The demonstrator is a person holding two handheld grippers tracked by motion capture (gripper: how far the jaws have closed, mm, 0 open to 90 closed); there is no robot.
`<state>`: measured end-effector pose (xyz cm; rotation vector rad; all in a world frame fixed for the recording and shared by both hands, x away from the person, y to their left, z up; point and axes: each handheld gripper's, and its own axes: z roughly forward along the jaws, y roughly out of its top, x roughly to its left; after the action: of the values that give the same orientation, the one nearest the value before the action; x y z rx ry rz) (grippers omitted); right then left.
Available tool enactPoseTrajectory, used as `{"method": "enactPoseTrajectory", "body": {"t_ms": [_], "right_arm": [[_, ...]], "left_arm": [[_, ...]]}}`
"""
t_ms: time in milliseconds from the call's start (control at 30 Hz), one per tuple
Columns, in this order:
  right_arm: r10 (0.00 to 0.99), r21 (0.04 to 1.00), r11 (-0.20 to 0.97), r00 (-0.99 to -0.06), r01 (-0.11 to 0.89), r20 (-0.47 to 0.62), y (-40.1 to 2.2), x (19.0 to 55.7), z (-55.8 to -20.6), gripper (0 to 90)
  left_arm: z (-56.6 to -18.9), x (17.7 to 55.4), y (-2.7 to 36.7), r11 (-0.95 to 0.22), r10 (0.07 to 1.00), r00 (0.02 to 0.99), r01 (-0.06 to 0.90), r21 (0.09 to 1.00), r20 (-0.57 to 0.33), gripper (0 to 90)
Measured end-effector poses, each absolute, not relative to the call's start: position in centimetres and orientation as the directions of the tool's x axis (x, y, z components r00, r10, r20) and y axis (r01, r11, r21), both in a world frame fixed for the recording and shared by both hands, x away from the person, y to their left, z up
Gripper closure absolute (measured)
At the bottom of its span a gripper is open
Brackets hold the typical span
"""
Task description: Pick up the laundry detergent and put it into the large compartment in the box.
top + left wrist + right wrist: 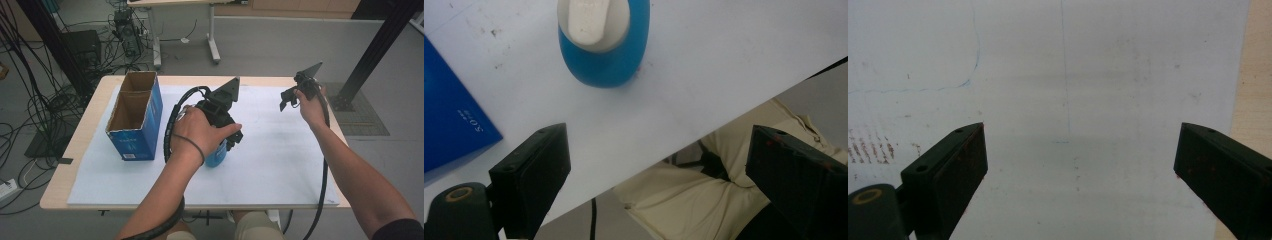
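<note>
Right now the left gripper (231, 136) hangs at the middle of the high view, just over a blue bottle (216, 155) with a white cap (593, 20) that stands upright on the white surface (280, 165). In the left gripper view the bottle sits at the top centre, beyond the fingers (531, 177), which stand wide apart with nothing between them; they touch nothing. An open blue cardboard box (136, 117), split into two compartments, stands to the left of the bottle, near but apart from it. The right gripper (290, 97) is held up at the upper right of the high view, well away from bottle and box, and its own view shows both fingers (950, 172) spread wide over bare white surface, holding nothing.

The step in hand looks like the reach for the bottle, probably to put it in the box. The next move calls for bringing the left fingers down around the bottle's body, centred, before closing, so that the bottle does not tip.
</note>
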<state>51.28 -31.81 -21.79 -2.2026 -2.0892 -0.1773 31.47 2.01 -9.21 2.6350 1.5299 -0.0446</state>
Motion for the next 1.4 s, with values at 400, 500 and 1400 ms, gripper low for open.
{"method": "enactPoseTrajectory", "body": {"t_ms": [400,500,1400], "right_arm": [[0.987,0.013,-0.050,0.048,0.999,0.156,-31.6,51.1,-21.6,7.0],[0.987,0.014,-0.050,0.047,0.999,0.156,-31.5,51.0,-21.5,7.0],[0.986,0.017,-0.051,0.048,0.999,0.160,-31.7,50.8,-21.2,7.0]], "left_arm": [[-9.2,31.4,2.3,-0.489,0.867,0.493,0.870,0.071,-0.073,10.8],[-9.3,31.4,2.4,-0.486,0.868,0.491,0.871,0.073,-0.077,10.2],[-8.8,33.7,2.0,-0.482,0.874,0.485,0.873,0.078,-0.035,7.8]]}}
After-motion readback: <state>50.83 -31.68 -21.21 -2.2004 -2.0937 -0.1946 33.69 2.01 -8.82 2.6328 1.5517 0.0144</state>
